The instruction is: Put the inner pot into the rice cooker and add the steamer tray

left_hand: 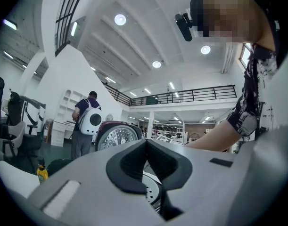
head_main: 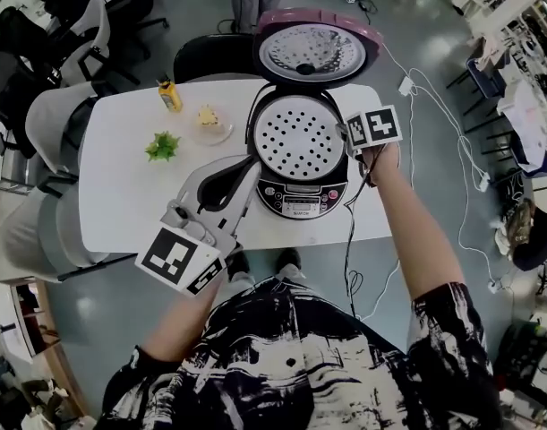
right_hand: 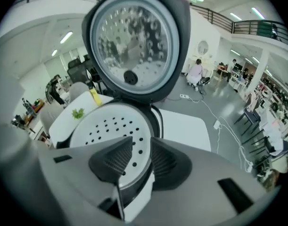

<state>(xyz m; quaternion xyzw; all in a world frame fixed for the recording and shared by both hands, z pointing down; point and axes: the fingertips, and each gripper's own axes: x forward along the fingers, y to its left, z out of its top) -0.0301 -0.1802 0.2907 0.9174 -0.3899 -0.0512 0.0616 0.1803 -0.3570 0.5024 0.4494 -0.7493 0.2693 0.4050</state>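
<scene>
Grey right tongs (right_hand: 140, 141) tilted down, slightly parted; left tongs (left_hand: 146, 141) level, seemingly closed.

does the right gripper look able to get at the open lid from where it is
Probably yes. The right gripper hovers at the right rim of the cooker with its fingers apart and holding nothing, and the lid stands open just behind, with nothing between them.

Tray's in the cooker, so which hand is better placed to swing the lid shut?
Right, probably. The right gripper is over the right rim of the cooker, jaws slightly apart on nothing, near the raised lid. The left gripper is shut at the front left, farther from it.
</scene>
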